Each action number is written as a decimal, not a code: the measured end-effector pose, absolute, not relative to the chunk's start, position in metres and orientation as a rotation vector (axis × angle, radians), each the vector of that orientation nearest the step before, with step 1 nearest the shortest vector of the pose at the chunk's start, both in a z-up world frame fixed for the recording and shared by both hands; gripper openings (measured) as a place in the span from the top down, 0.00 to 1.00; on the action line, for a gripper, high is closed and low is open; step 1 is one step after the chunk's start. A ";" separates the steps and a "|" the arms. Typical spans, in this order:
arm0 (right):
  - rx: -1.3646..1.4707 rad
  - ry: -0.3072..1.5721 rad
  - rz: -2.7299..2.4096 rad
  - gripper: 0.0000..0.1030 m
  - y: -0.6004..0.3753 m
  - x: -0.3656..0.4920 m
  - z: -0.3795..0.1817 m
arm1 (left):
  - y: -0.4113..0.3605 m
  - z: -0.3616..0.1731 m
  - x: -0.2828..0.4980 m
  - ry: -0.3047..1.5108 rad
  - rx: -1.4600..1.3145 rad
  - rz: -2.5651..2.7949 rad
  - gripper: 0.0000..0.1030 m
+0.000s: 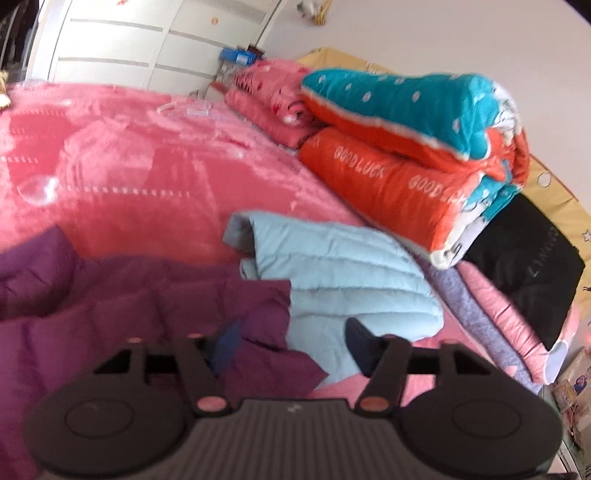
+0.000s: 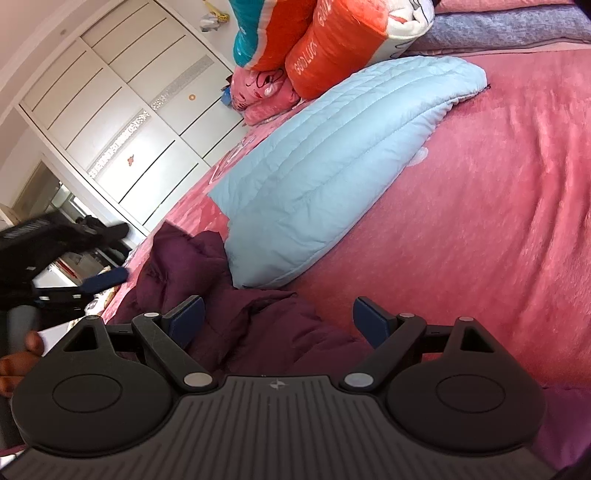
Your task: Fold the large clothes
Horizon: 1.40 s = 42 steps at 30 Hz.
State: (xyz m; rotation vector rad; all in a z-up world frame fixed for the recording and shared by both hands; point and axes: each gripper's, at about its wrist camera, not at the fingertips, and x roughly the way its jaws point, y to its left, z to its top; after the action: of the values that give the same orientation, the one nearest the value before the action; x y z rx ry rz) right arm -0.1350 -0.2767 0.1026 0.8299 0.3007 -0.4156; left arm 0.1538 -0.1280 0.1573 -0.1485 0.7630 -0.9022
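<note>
Purple jacket, crumpled, toward the folded blue jacket

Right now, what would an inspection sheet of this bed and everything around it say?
Surface: bed under a pink plush blanket.
Job's things: purple padded jacket, crumpled at the near edge; light blue quilted jacket, lying flat beside it, edges touching.
Clutter: folded orange and teal quilt stacked by the wall, pink bedding behind it, black garment and grey-purple fabric alongside.
Grippers: left gripper open over the purple jacket; right gripper open, purple fabric between its fingers, not pinched.
Cables: nothing seen.
Surroundings: white wardrobe, plain wall.
</note>
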 end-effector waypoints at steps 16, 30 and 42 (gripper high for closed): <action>0.748 0.318 -0.367 0.00 -0.277 -0.121 0.104 | 0.044 0.101 0.141 0.550 0.003 -0.306 0.45; 0.603 0.358 -0.324 0.00 -0.275 -0.100 0.108 | 0.049 0.033 0.160 0.406 0.074 -0.274 0.38; 0.245 0.307 -0.153 0.00 -0.240 -0.057 0.140 | 0.054 0.023 0.163 0.419 0.016 -0.296 0.36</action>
State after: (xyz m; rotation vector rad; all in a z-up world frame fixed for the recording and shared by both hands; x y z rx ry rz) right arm -0.0572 -0.2402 0.1400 0.2454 0.3069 -0.1531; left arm 0.1627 0.0544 0.0232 0.0163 0.4193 -0.2960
